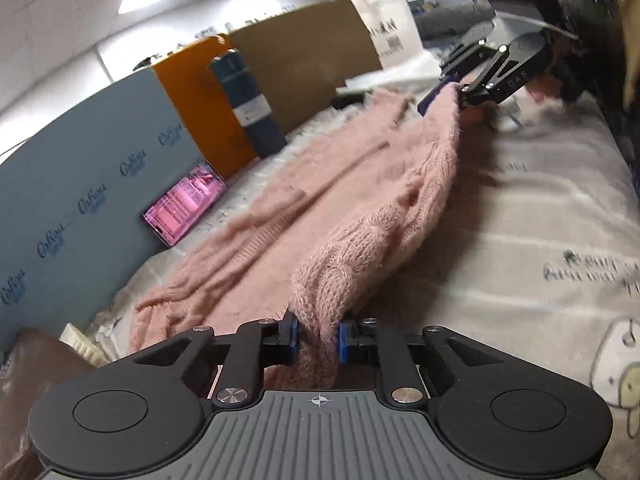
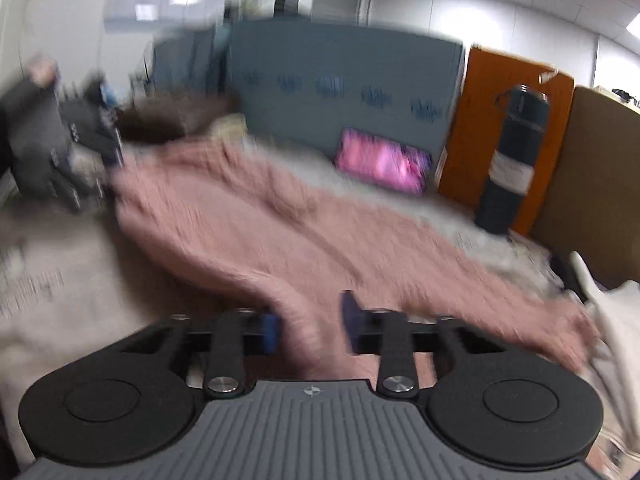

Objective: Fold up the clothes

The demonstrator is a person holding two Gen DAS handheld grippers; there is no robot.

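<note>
The pink sweater (image 1: 340, 184) lies stretched across the printed bedsheet (image 1: 540, 220), in front of the phone (image 1: 184, 204) propped against the blue board. The left gripper (image 1: 318, 338) has its jaws pinched tight on one edge; the right gripper (image 2: 308, 328) likewise clamps the far edge, probably so both can lift that side over for a fold.

blur: right wrist view smeared | sweater (image 2: 280, 232) knit unreadable | phone (image 2: 382, 166) screen illegible

The bed (image 1: 520, 208) is bare right of the sweater (image 1: 320, 216); a bottle (image 1: 248, 104), phone (image 1: 184, 204) and boards (image 1: 80, 184) block the left.
</note>
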